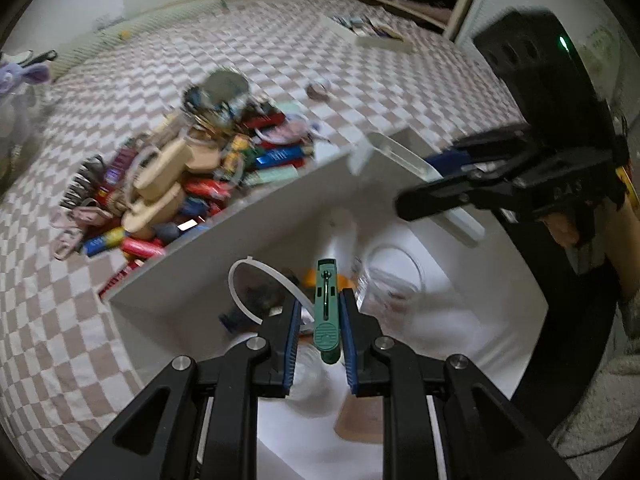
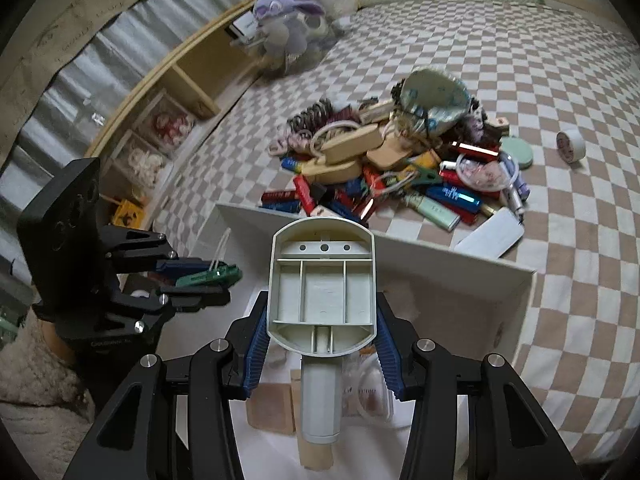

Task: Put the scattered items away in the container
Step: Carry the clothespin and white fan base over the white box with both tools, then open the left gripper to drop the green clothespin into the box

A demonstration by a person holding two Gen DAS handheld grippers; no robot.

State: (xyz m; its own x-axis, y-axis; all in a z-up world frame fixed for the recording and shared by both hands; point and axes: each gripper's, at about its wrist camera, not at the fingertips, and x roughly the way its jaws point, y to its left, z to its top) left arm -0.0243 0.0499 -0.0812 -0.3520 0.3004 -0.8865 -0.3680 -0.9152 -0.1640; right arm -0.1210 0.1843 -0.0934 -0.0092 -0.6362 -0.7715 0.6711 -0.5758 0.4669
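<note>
A few things lie in the white box; the left gripper pinches a green clip and the right gripper squeezes a white brush above it; the big pile still waits on the bed.

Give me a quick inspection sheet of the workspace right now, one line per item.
Surface: checkered bedspread, bed.
Job's things: white container open, a few items inside; pile of scattered items beside it.
Clutter: tape roll lying apart; purple plush toy at the bed's edge.
Grippers: left gripper shut on a green clip over the container; right gripper shut on a white brush-like tool.
Cables: nothing seen.
Surroundings: wooden shelf beside the bed.
</note>
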